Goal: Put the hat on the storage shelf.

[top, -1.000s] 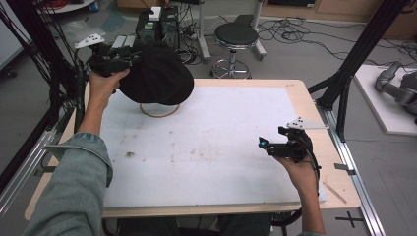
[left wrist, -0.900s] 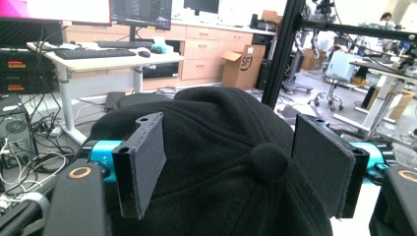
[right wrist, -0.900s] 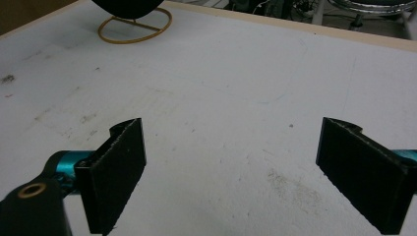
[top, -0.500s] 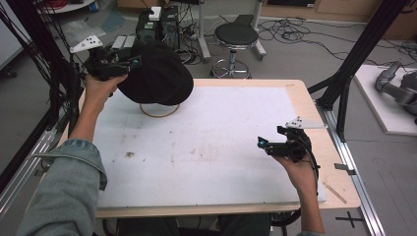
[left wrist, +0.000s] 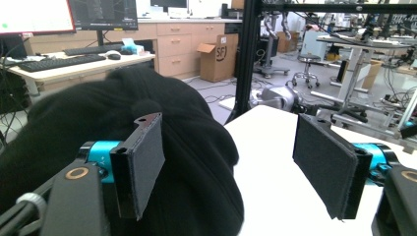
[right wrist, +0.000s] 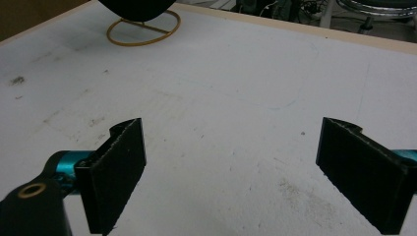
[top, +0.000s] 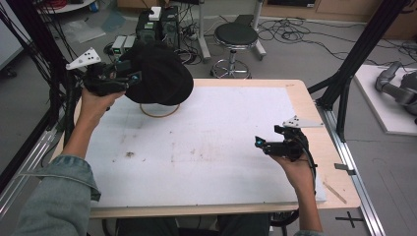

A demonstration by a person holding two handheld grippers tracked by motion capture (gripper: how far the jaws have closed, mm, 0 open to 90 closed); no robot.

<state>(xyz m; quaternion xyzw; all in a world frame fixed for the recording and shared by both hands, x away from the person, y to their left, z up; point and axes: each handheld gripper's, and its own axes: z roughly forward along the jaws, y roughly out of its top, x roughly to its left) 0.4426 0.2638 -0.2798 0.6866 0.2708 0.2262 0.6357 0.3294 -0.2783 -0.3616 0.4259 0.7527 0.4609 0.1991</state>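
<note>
A black hat is seen perched on a stand with a tan ring base at the far left of the white worktop. The left gripper is held raised at the hat's side, its jaws spread wide; in the left gripper view the hat is pressed against the inner face of one jaw, while the other jaw stands well apart over the worktop. Whether the hat is touched by more than that one jaw cannot be told. The right gripper is held low over the near right of the worktop, well apart from the hat, with jaws spread and nothing between them. Ahead of it, the ring base is seen far off.
</note>
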